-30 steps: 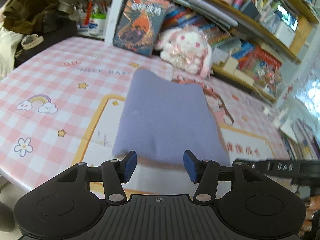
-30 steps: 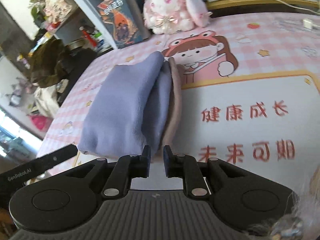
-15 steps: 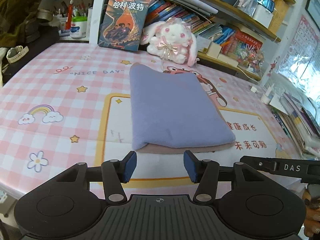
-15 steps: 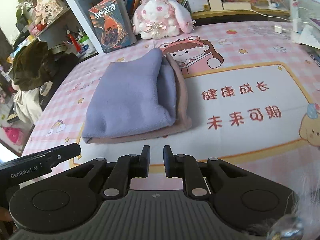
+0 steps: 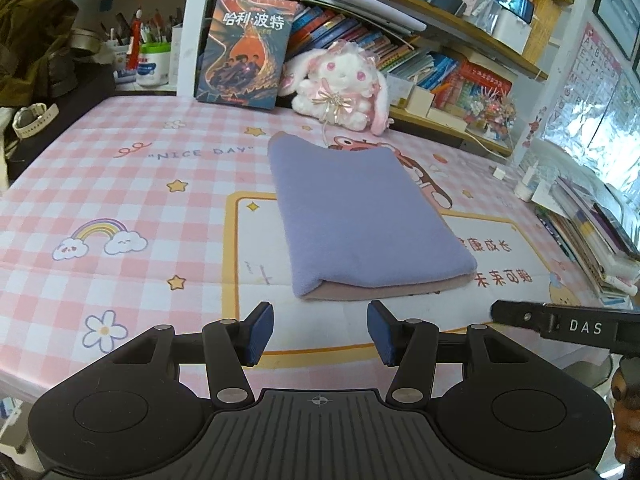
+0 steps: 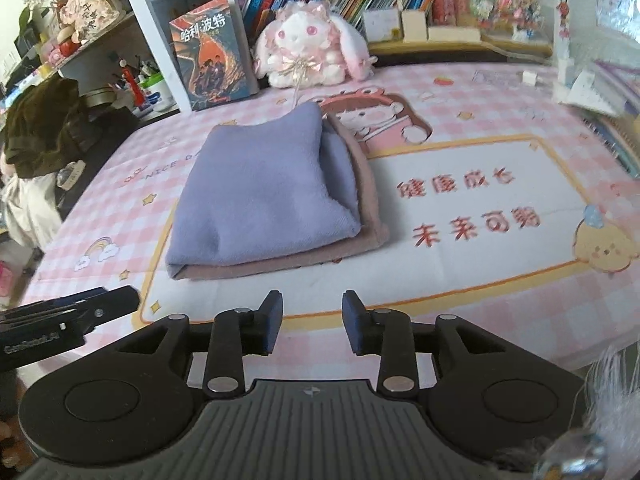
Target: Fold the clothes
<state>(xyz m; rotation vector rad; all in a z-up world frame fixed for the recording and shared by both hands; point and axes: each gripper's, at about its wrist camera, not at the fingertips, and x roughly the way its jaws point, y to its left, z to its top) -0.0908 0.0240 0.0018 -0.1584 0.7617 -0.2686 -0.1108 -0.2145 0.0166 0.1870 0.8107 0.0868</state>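
Note:
A lavender garment with a dusty-pink underside (image 5: pixel 360 220) (image 6: pixel 264 192) lies folded into a flat rectangle on the pink checked table mat (image 5: pixel 120 184) (image 6: pixel 480 280). My left gripper (image 5: pixel 319 330) hovers open just short of the garment's near edge, nothing between its blue pads. My right gripper (image 6: pixel 312 322) sits back from the same edge, its jaws opening and empty. Each view shows the other tool's black body at its side, the right one (image 5: pixel 568 326) and the left one (image 6: pixel 60 320).
At the back of the table stand a white and pink plush rabbit (image 5: pixel 340 88) (image 6: pixel 308 48) and an upright book (image 5: pixel 244 52). Bookshelves rise behind. Stacked books (image 5: pixel 592 236) lie at the right edge; dark clothing and a watch (image 5: pixel 34 118) at the left.
Both grippers have drawn back from the folded garment, which now lies farther off on the mat. The right gripper's jaws, nearly shut before, have spread apart.

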